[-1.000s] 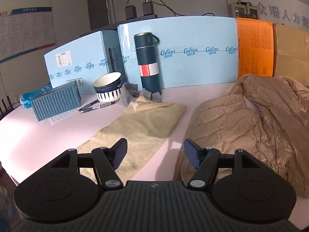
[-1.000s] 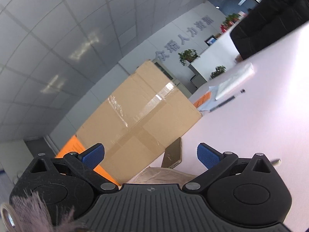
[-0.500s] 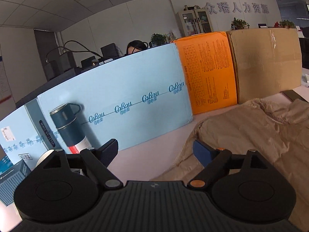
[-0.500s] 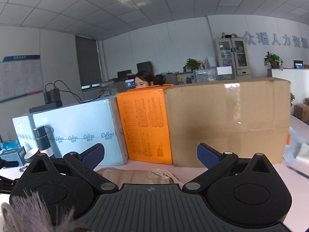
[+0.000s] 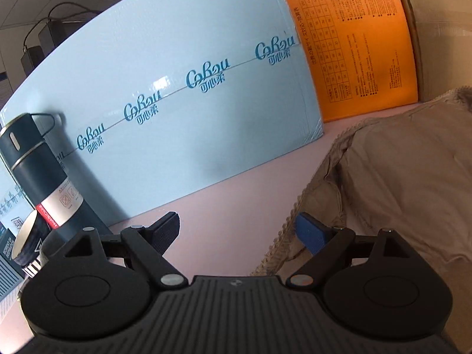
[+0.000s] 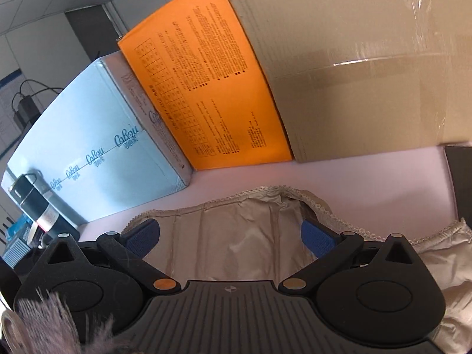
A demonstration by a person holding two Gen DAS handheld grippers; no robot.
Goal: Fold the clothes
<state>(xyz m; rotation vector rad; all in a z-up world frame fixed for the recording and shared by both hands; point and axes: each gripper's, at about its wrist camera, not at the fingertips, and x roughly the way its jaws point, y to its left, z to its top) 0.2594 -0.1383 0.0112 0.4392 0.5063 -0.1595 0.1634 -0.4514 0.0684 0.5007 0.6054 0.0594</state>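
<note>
A beige shiny garment (image 5: pixel 392 171) with a lace-trimmed edge lies spread on the pink table (image 5: pixel 224 206). My left gripper (image 5: pixel 237 230) is open and empty, low over the table at the garment's left edge; its right finger is at the lace trim. In the right wrist view the same garment (image 6: pixel 236 236) lies just ahead, its lace edge curving along the far side. My right gripper (image 6: pixel 230 236) is open and empty, its jaws spread over the garment's upper part near that edge.
A light blue box (image 5: pixel 177 94), an orange box (image 5: pixel 354 44) and a brown cardboard box (image 6: pixel 354 59) stand along the table's back. A dark blue flask (image 5: pixel 38 177) and a striped bowl (image 5: pixel 26 244) stand at the left. A dark flat object (image 6: pixel 460 171) lies at the right.
Both grippers have tilted down and come closer to the table and the garment. The left one now sits at the garment's left edge, the right one over its top edge. Both stay open.
</note>
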